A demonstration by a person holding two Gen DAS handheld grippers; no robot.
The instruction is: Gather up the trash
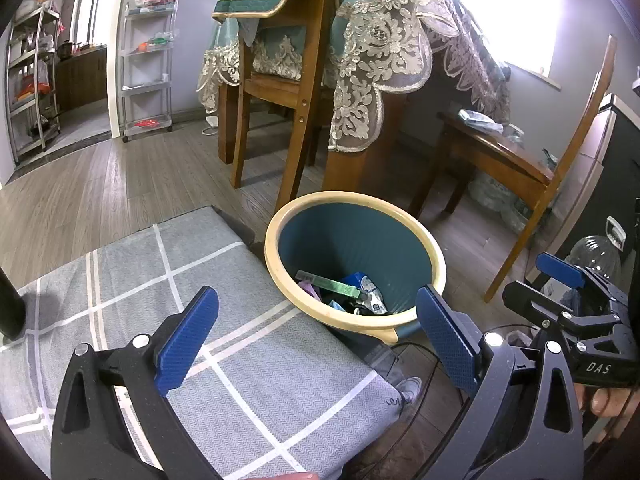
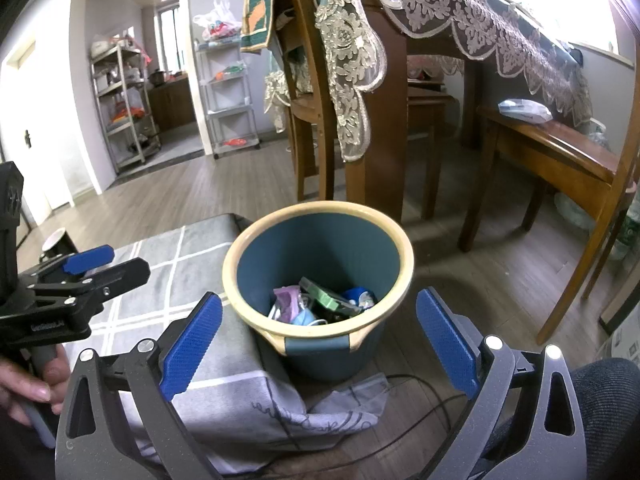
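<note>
at frame centre the bin (image 2: 320, 264) holds trash (image 2: 316, 304). both grippers, left gripper (image 1: 316, 344) and right gripper (image 2: 318, 340), gape empty. a careless nudge could tip it.

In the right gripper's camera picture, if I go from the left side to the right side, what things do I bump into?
Left gripper → metal shelf rack → white rolling cart → blue trash bin → wooden bench.

Both grippers held side by side with jaws spread wide and empty, the left gripper (image 1: 316, 336) and right gripper (image 2: 318, 340) each gripped by a hand (image 2: 32, 384).
</note>
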